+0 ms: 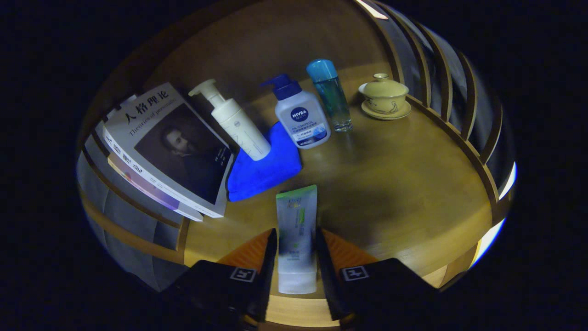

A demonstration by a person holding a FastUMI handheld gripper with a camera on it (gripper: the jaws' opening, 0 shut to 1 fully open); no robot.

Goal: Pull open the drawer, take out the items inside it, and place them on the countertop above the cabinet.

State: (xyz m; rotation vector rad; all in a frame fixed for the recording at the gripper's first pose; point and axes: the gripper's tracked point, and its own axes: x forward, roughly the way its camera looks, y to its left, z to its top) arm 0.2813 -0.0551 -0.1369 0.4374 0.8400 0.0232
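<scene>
tool (296,257) fingers clamp soft white-green tube (296,230), lower centre, over wooden counter (404,193) | behind: blue folded cloth (266,165), white pump bottle (236,122), blue-capped pump bottle (301,117), clear blue bottle (330,94) | lidded ceramic cup on saucer (385,96) upper right | stacked books (170,147) left

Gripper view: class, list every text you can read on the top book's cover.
"人格理论": large title on the top book.
"Theories of personality": smaller line beneath it, slightly blurred.
Print along the book's edge: too small to read.
The tool is shut on the white tube.
</scene>
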